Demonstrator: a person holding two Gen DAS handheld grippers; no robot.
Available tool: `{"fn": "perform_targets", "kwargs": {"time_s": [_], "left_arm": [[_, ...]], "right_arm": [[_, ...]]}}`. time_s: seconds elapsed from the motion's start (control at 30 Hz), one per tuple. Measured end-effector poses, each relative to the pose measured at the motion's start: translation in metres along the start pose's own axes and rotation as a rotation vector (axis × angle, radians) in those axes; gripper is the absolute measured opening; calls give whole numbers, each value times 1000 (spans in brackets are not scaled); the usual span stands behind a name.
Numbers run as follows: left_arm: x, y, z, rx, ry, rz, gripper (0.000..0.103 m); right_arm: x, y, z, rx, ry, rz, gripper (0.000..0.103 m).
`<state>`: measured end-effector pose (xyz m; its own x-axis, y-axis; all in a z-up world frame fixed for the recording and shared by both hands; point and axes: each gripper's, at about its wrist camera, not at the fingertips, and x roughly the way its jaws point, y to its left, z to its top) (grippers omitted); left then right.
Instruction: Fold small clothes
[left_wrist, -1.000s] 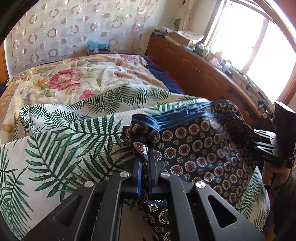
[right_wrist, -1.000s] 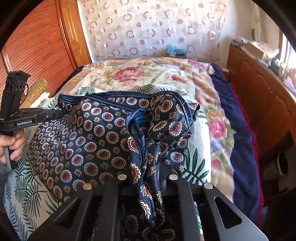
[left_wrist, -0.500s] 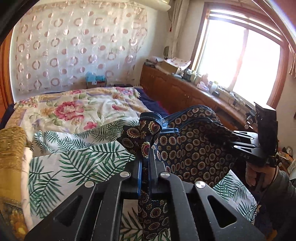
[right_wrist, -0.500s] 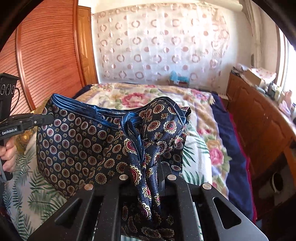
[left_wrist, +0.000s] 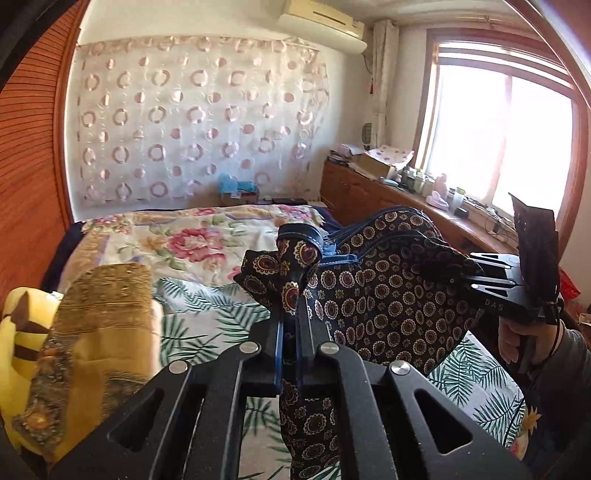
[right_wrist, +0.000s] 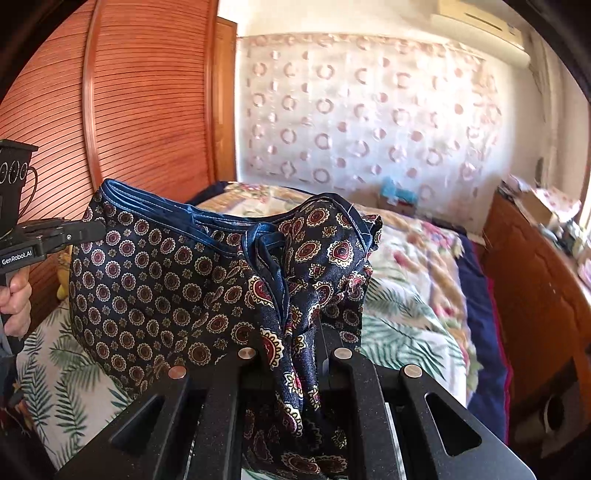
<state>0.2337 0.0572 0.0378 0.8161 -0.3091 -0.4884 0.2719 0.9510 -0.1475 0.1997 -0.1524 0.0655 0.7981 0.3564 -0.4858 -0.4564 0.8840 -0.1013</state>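
So I've got this little navy patterned garment (right_wrist: 155, 291) hanging in the air above the bed (left_wrist: 207, 314), strung between my two grippers. My left gripper (left_wrist: 290, 325) is clamped tight on one bunched end and my right gripper (right_wrist: 295, 332) is pinched on the other, both up near the blue trimmed waistband (right_wrist: 159, 206). It looks thin, silky and super light, so I'd guess it'll slide and slump the moment I let it go slack, zero stiffness to help a crease hold. Best bet is gripping on the stitched band or a seam, where there's more bulk to bite on, rather than the slick single layer. Writing-wise, the left gripper's side reads "GenRobot.AI" (right_wrist: 16, 260) in the right camera, and the other one shows "DAS" (left_wrist: 493, 303), partly cut off.
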Motion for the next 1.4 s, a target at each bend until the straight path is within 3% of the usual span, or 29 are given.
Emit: {"fn": "perform_targets", "kwargs": {"time_s": [0.27,0.57,0.8,1.1,1.2,1.27,1.33,1.4], "left_arm": [[-44,46,-11,-70,-91,105,5],[-72,112,-39,-220,-166,240,5],[-64,158,-72,-328,-134,341,5],[-57,174,-103,-343,-88,411,5],[-54,175,-108,-331,-63,429,5],[-53,177,-111,-344,-55,427,5],[-53,177,-114,-345,-52,427,5],[-52,179,-116,-347,-48,425,5]], "right_arm": [[25,25,35,-108,-43,69,10],[96,66,81,-266,-82,138,10],[176,103,109,-419,-52,157,10],[266,143,130,-513,0,249,11],[290,143,137,-490,32,276,16],[299,145,148,-487,61,273,31],[302,149,152,-507,50,214,45],[303,160,164,-474,35,204,52]]}}
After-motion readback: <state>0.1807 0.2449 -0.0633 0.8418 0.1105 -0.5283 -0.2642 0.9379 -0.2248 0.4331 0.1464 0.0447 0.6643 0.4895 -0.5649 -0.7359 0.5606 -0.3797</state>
